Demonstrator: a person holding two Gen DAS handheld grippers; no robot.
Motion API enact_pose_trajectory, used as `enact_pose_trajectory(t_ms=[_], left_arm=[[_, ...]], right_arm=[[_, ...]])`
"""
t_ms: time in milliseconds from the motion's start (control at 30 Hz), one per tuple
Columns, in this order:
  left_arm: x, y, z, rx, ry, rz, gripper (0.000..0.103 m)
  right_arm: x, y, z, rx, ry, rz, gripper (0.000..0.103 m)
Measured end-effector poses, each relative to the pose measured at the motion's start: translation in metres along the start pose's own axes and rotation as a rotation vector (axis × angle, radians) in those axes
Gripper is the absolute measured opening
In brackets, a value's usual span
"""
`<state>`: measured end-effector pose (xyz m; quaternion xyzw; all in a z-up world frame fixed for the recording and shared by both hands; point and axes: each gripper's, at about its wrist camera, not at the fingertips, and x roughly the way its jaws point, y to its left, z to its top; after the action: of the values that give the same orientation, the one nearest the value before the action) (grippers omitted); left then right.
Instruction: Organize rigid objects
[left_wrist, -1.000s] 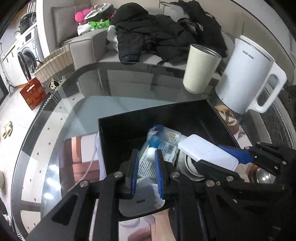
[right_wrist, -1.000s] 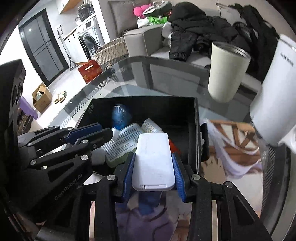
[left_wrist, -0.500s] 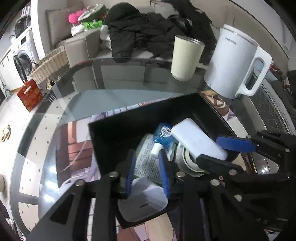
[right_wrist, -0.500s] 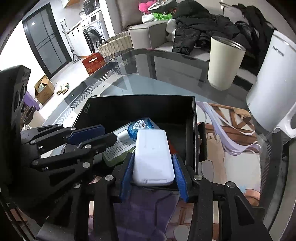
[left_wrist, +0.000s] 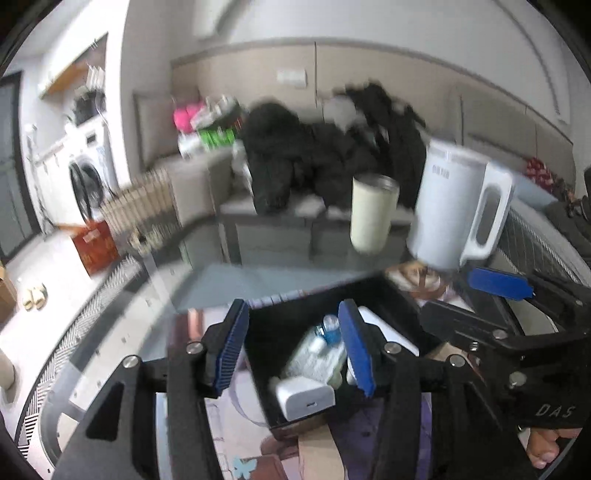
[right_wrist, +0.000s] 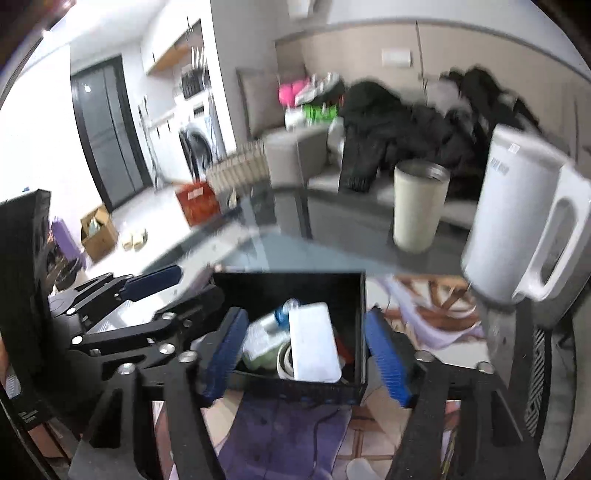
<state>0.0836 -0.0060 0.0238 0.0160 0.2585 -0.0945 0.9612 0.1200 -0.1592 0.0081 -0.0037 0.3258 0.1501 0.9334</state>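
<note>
A black box (left_wrist: 373, 295) (right_wrist: 295, 291) sits on the glass table and holds several items. In it lie a white power bank (right_wrist: 314, 341), a bottle with a blue cap (left_wrist: 317, 350) (right_wrist: 269, 328), a white charger block (left_wrist: 304, 397) and a roll of tape (right_wrist: 284, 360). My left gripper (left_wrist: 293, 347) is open and empty, raised just above the box's near-left part. My right gripper (right_wrist: 306, 354) is open and empty, raised over the box's near edge. Each gripper shows in the other's view, the right one (left_wrist: 495, 282) and the left one (right_wrist: 155, 278).
A cream tumbler (left_wrist: 373, 214) (right_wrist: 419, 205) and a white kettle (left_wrist: 458, 210) (right_wrist: 524, 218) stand behind the box on the right. A printed mat (right_wrist: 439, 310) lies under the box. A sofa with dark clothes (left_wrist: 325, 155) is beyond the table.
The right gripper has opened and let the white power bank go into the box. The left gripper has opened too, leaving the charger block in the box. Both have pulled back and up.
</note>
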Motion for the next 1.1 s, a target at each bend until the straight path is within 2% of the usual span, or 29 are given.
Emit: enact_pose_trajectory(t_ms=[100, 133, 233, 367, 433, 467, 567, 700, 900, 967, 1100], left_arm=[[-0.028, 0.003, -0.006, 0.0, -0.127, 0.035, 0.054], [-0.034, 0.004, -0.008, -0.002, -0.158, 0.046, 0.058], [-0.058, 0.011, -0.019, -0.03, -0.252, 0.073, 0.081], [-0.073, 0.013, -0.033, -0.012, -0.286, 0.087, 0.093], [-0.079, 0.013, -0.04, -0.011, -0.294, 0.086, 0.099], [-0.081, 0.014, -0.045, -0.018, -0.292, 0.089, 0.103], [-0.083, 0.017, -0.056, -0.037, -0.276, 0.102, 0.103], [-0.08, 0.013, -0.077, -0.002, -0.245, 0.11, 0.103], [-0.073, 0.018, -0.096, 0.001, -0.186, 0.152, 0.103], [-0.071, 0.017, -0.096, -0.004, -0.183, 0.149, 0.103], [-0.072, 0.015, -0.093, -0.017, -0.191, 0.155, 0.103]], right_arm=[[-0.024, 0.003, -0.007, -0.005, -0.131, -0.005, 0.083], [-0.033, 0.005, -0.012, -0.013, -0.178, -0.009, 0.084], [-0.051, 0.01, -0.023, -0.042, -0.265, -0.004, 0.086], [-0.071, 0.007, -0.039, -0.024, -0.382, -0.009, 0.1], [-0.076, 0.007, -0.049, -0.01, -0.432, -0.025, 0.102], [-0.076, 0.007, -0.053, -0.012, -0.442, -0.032, 0.102], [-0.079, 0.008, -0.066, 0.003, -0.459, -0.07, 0.102], [-0.079, 0.008, -0.081, -0.003, -0.47, -0.097, 0.102], [-0.073, 0.001, -0.103, -0.013, -0.412, -0.099, 0.102], [-0.071, 0.0, -0.105, -0.017, -0.394, -0.075, 0.102], [-0.067, 0.003, -0.105, -0.01, -0.378, -0.101, 0.102]])
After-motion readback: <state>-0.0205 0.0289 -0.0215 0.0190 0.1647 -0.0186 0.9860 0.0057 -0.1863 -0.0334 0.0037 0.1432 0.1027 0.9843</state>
